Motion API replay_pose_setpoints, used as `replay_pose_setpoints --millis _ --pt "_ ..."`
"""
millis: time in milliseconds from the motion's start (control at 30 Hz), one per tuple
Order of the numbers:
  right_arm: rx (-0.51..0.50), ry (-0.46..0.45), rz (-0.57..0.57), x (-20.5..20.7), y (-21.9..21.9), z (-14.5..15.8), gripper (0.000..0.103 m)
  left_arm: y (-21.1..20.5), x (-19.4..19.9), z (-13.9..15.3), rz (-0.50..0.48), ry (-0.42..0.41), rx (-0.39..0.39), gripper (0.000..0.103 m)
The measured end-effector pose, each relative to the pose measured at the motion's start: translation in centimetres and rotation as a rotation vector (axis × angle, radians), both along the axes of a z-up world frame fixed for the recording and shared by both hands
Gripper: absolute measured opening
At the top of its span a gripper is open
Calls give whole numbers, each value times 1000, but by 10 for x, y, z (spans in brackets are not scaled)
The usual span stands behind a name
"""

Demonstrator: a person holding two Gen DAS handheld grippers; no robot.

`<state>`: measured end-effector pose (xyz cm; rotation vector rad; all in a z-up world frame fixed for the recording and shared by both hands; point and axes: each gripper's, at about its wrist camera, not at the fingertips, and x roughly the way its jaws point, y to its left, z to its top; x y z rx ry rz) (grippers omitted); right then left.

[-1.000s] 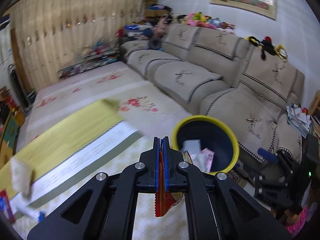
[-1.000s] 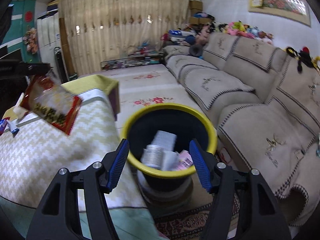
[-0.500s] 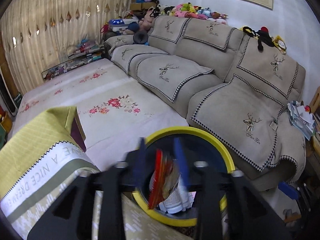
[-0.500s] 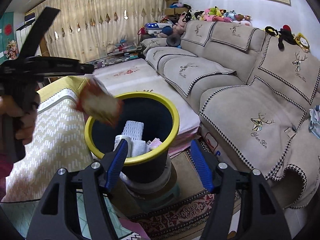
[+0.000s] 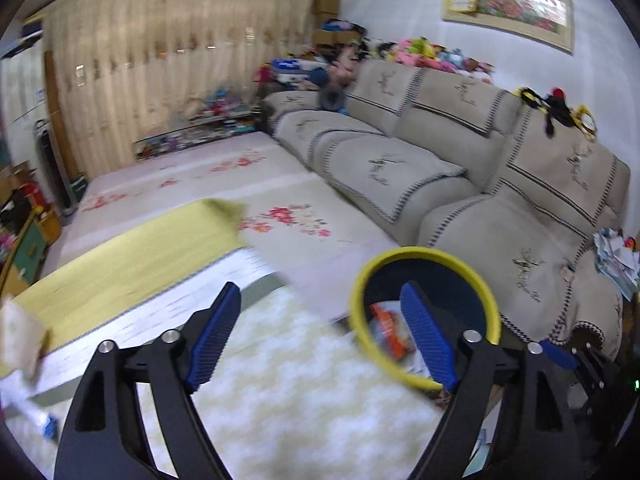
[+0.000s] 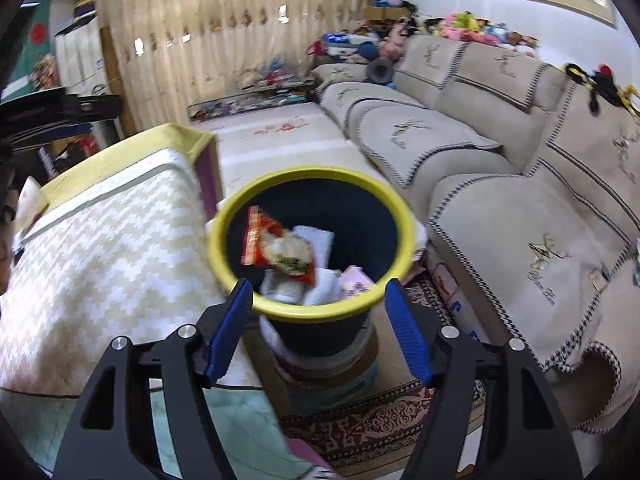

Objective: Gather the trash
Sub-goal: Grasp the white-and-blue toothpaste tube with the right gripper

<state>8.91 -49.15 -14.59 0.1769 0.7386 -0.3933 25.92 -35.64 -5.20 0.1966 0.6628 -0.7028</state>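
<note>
Trash left to collect lies at the near left end of the counter [image 5: 280,380]: a pale packet [image 5: 20,340] at the frame edge and a white-and-blue scrap [image 5: 36,416] just nearer; both sit left of the left tool [image 5: 320,336], which gapes wide and empty, so that hand is the closer one; the right tool [image 6: 318,328], also wide and empty, faces the yellow-rimmed bin [image 6: 308,310], where a red snack wrapper [image 6: 276,248] lies on white paper; motion blur and the cut-off edge leave both scraps' long axes unreadable.
</note>
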Motion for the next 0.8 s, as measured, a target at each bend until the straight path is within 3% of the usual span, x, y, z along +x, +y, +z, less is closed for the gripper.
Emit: replay_pose_setpoints --millis 200,433,600,800 --pt "-16 20 207 46 61 13 66 148 0 -2 217 -13 -32 91" --pt "25 49 562 121 173 25 66 340 -22 -23 550 -34 3 93" --pt "45 73 738 174 250 27 66 432 -32 -50 759 -11 -3 93" --pt "23 111 936 224 335 22 66 480 -23 -83 831 57 -49 93"
